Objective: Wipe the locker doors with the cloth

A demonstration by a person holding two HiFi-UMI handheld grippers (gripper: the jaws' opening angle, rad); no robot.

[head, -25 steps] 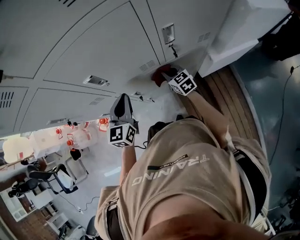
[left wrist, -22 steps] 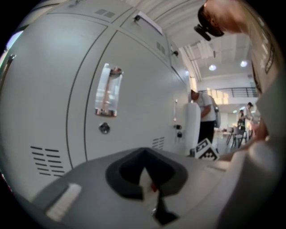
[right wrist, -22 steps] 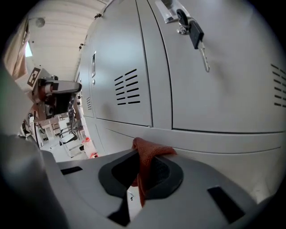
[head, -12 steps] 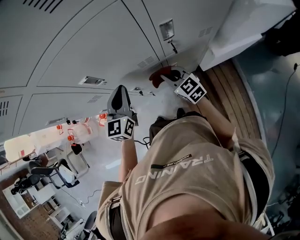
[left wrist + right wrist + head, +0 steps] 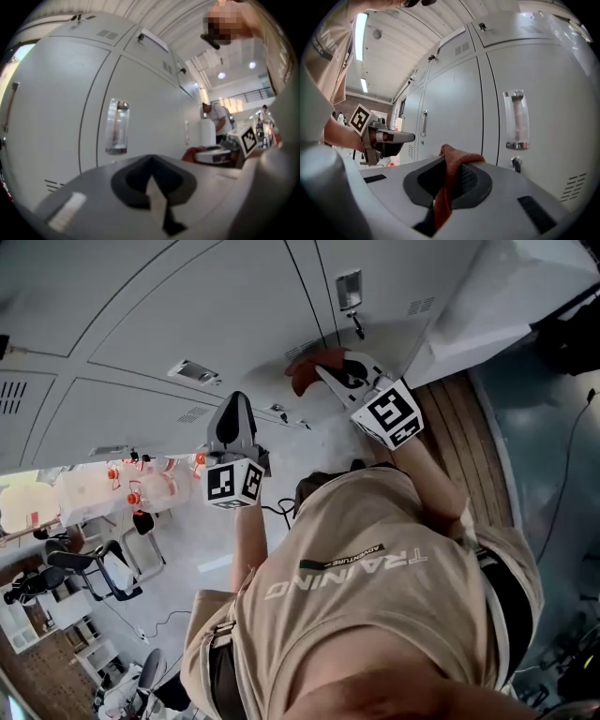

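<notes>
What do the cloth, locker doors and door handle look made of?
Cloth: reddish fabric, nubby terry-like weave, folds limply.
Locker doors: probably painted sheet metal, smooth grey semi-gloss, stamped vents.
Door handle: likely polished metal or clear plastic, bright reflections.

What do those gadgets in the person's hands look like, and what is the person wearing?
The left gripper and the right gripper are both smooth, grey and tapered, each carrying a white cube printed with black square markers. The person wears a beige short-sleeved shirt with pale lettering.
</notes>
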